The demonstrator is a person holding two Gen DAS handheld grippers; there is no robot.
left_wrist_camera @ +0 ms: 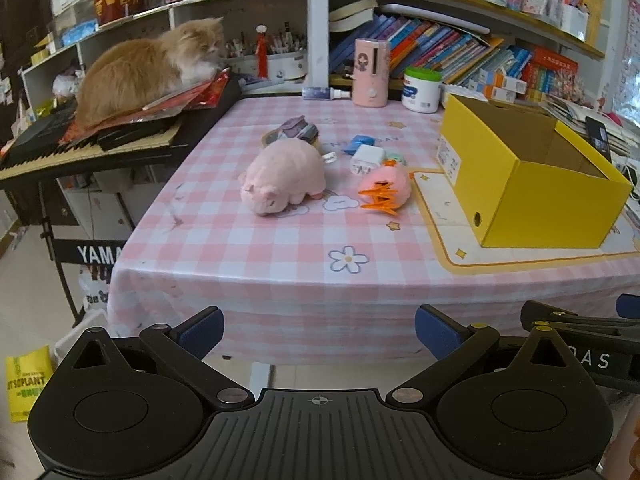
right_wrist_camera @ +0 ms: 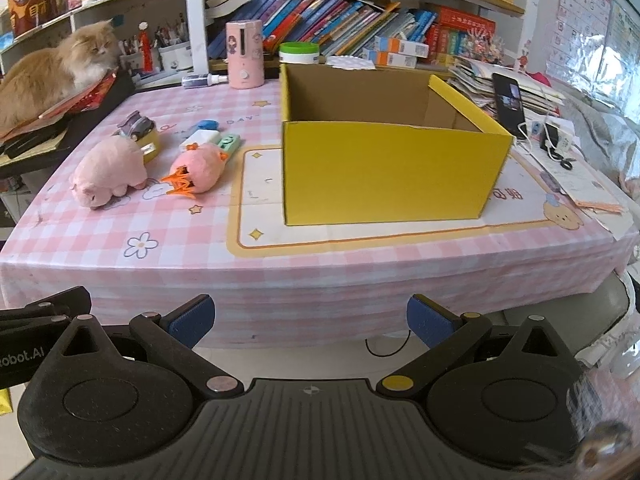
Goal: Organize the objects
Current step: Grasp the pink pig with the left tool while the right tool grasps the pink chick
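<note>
1. Toys lie in a loose cluster on the left part of the surface (right_wrist_camera: 280, 280), which is covered in a pink checked cloth: a pink plush pig (left_wrist_camera: 282, 176) on its belly nearest the front, and a pink plush with orange fringe (left_wrist_camera: 386, 190) just beside it on the right.
2. Behind those two sit a white charger (left_wrist_camera: 365, 159), a blue item (left_wrist_camera: 359, 143), a green-and-pink piece (right_wrist_camera: 229, 143) touching the fringed plush, and a small toy car on a yellow block (right_wrist_camera: 140, 130) behind the pig.
3. To the right of the cluster, a yellow box (right_wrist_camera: 384, 172) stands open-topped on a cream mat (right_wrist_camera: 256, 216); the visible part of its inside holds nothing.
4. Both grippers hover off the near edge of the surface, well apart from the toys. The left gripper (left_wrist_camera: 319, 334) has its blue-padded fingers spread wide, holding nothing; the right gripper (right_wrist_camera: 310, 322) is likewise spread and holding nothing.
5. At the back stand a pink cylinder (right_wrist_camera: 244, 54), a green-lidded tub (right_wrist_camera: 299, 53) and rows of books (right_wrist_camera: 352, 12).
6. A ginger cat (left_wrist_camera: 148, 68) lies on a keyboard (left_wrist_camera: 88, 144) at the left.
</note>
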